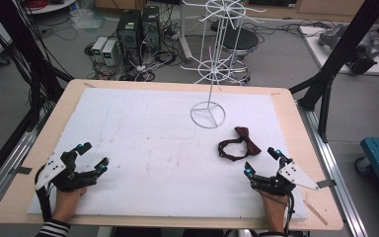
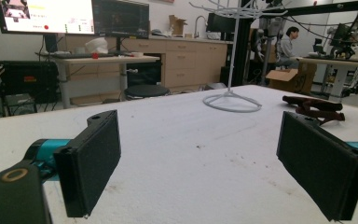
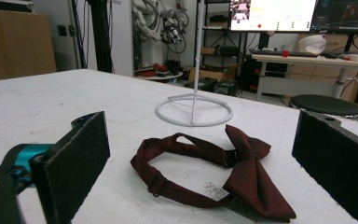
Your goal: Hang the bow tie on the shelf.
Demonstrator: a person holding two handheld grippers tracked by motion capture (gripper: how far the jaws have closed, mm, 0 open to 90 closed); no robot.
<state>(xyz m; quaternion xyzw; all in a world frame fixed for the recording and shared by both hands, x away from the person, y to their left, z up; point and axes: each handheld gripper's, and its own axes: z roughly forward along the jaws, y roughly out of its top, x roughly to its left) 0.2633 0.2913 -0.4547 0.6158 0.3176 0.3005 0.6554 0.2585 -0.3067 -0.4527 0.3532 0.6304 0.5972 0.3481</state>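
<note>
On the white mat (image 1: 143, 143), the dark red bow tie (image 1: 239, 144) shows no readable label.

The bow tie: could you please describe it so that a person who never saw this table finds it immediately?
On the white mat that covers the wooden table, look near the ring base of the white wire stand. Just in front of the right gripper lies the bow tie, the single dark red cloth thing, its strap curled into a loop.

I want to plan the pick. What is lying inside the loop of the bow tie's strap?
Inside the strap loop of the dark red bow tie only the bare white table cover shows. Whatever lies under the bow itself is covered by the fabric.
</note>
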